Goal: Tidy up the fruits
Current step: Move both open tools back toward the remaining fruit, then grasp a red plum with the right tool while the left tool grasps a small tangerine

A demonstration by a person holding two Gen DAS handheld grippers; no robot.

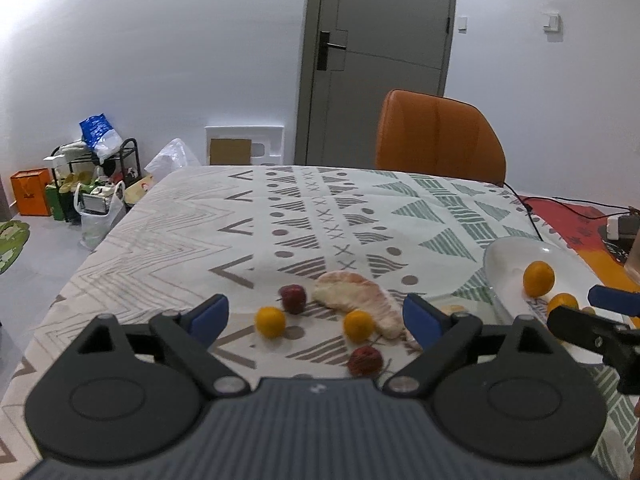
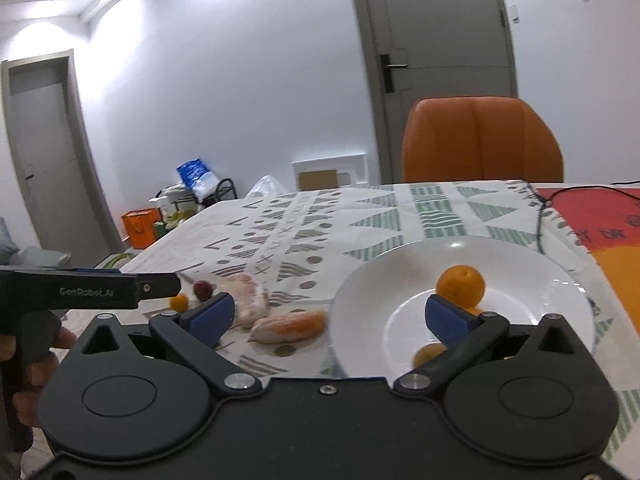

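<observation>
A: How do the jaws stand?
B: The left gripper [image 1: 316, 316] and right gripper [image 2: 330, 316] both gape wide, holding nothing.
A: And the fruit?
B: Ahead of the left gripper, small round orange fruits [image 1: 270, 321], dark red ones [image 1: 293, 298] and a pale peeled pomelo wedge [image 1: 360, 304] lie on the patterned tablecloth [image 1: 180, 232]. One round orange [image 2: 460, 285] sits in the white ceramic plate [image 2: 552, 280].

A: What lies near the pomelo piece [image 1: 360, 300] on the tabletop [image 1: 180, 240]?

B: A red fruit [image 1: 293, 298] just left of it, a kumquat [image 1: 270, 321] further left, another kumquat [image 1: 359, 326] touching its near edge, and a second red fruit [image 1: 365, 360] nearer the camera.

A: And to its right?

B: A white plate [image 1: 504, 256] holding an orange [image 1: 538, 278].

A: The left gripper [image 1: 316, 314]?

B: Its jaws stand wide apart with nothing pinched between them; the pomelo piece sits just beyond them.
</observation>
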